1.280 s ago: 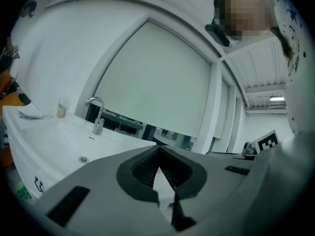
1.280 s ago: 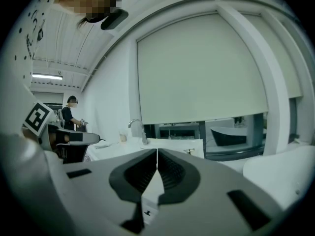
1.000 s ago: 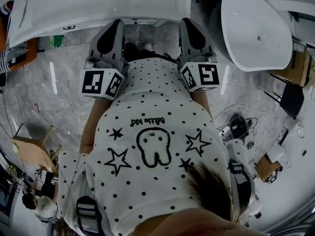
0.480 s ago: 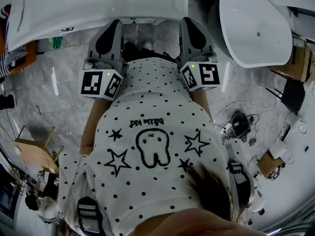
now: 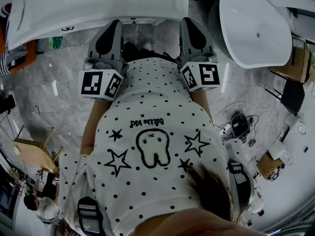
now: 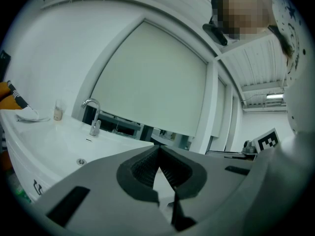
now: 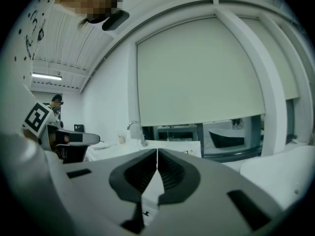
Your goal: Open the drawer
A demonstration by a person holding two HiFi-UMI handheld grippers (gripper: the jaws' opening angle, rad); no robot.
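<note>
Fingers [image 6: 142, 168] ribbed, dark, tips meeting; left gripper [image 6: 158, 148] empty.

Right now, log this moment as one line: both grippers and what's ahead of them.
left gripper: shut, empty | right gripper: shut, empty | ahead: white sink counter, faucet | drawer: not in view

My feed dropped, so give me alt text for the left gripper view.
The grey left gripper, jaws shut on nothing, points across a glossy white washbasin with a curved chrome tap. A large pale roller blind hangs behind.
</note>
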